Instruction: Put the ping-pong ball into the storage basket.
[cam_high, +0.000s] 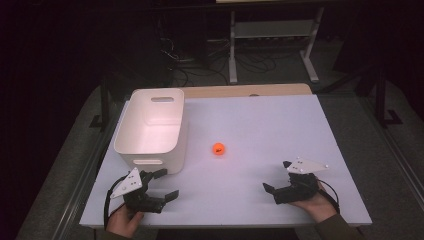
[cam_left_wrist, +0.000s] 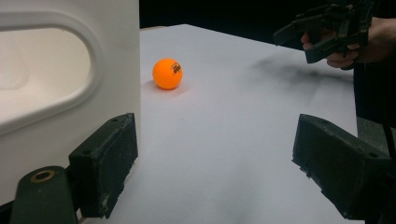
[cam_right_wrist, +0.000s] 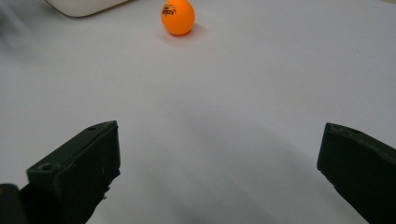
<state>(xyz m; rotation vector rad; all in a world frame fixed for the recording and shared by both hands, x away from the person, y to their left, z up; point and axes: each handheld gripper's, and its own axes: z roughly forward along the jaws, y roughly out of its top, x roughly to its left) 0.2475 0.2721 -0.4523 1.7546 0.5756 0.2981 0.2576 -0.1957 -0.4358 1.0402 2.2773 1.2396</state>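
Fingers (cam_right_wrist: 74, 163) on both my grippers gape wide, nothing held; orange ball (cam_right_wrist: 177, 16) sits at twelve o'clock, and a clumsy nudge could roll it across the tabletop (cam_right_wrist: 233, 93).

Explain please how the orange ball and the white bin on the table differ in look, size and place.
The orange ball is round, bright orange and bears small dark print; the white bin is boxy, plain white and open at the top, with handle slots.
The ball is far smaller than the bin.
The ball lies near the middle of the table; the bin stands toward its left side.
Both rest on the table, apart from each other, and neither is held.
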